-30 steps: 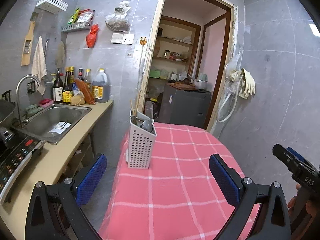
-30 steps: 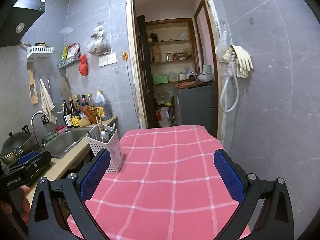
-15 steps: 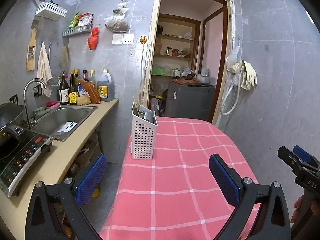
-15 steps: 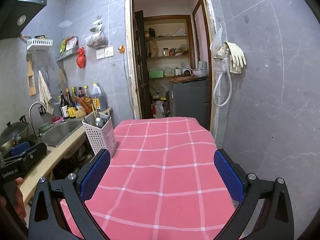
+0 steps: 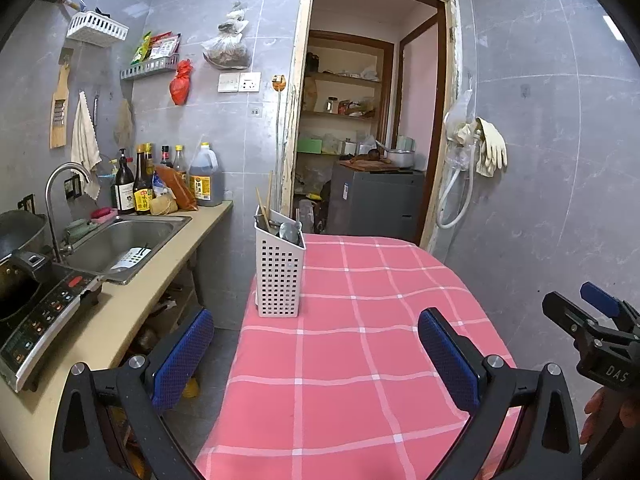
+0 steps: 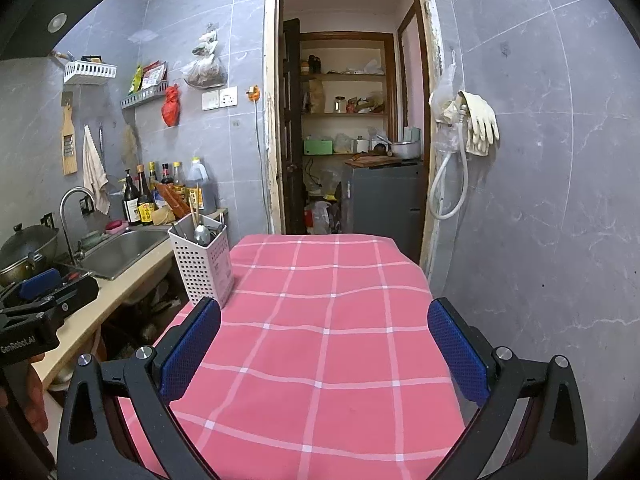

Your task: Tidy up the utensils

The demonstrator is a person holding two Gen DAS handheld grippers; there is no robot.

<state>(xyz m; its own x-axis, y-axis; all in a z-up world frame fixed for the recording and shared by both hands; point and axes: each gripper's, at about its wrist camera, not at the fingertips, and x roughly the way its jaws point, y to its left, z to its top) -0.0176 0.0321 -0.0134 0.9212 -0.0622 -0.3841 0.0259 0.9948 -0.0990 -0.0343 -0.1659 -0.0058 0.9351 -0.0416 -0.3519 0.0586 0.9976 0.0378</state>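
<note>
Left wrist view looks along the left gripper, whose blue-padded fingers stand wide apart with nothing between them, poised over the near left part of the table's pink checked cloth; the white perforated utensil holder stands upright at the table's left edge, toward the far end, with chopsticks and a metal spoon sticking out of its top; beside the table runs a beige counter with a steel sink, a row of sauce bottles at its far end and an induction cooker at its near end; the right gripper shows at the right border, off the table's right edge. Right wrist view shows the right gripper likewise spread wide and empty above the near middle of the cloth; the utensil holder sits at the far left edge, just ahead of the left finger; the left gripper shows at the left, over the counter.
</note>
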